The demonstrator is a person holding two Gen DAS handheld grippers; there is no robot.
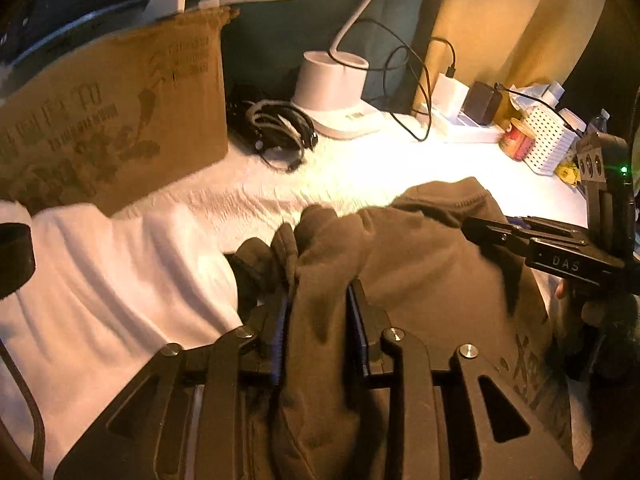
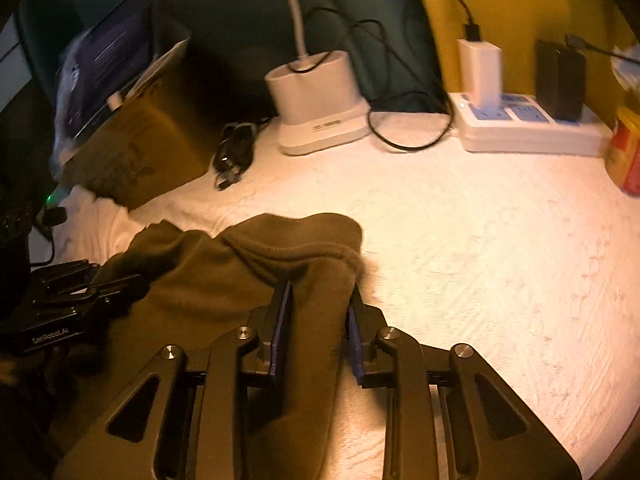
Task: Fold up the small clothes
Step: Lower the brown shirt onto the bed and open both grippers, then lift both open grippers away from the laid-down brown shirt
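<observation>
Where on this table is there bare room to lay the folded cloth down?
Free: the white cover right of the brown garment, in front of the power strip. Crowded: the back edge, with the box, cable bundle and lamp base.

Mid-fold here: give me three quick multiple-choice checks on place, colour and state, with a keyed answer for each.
1. The cardboard box stands where in the left wrist view?
A. left of the lamp base
B. right of the power strip
C. on the garment

2. The garment is
A. red
B. dark brown
C. white

3. Between the right gripper's fingers is
A. nothing
B. a cable
C. garment fabric

Answers: 1 A, box sits at the far left; 2 B, brown against the white cloth; 3 C, fabric fills the gap.
</observation>
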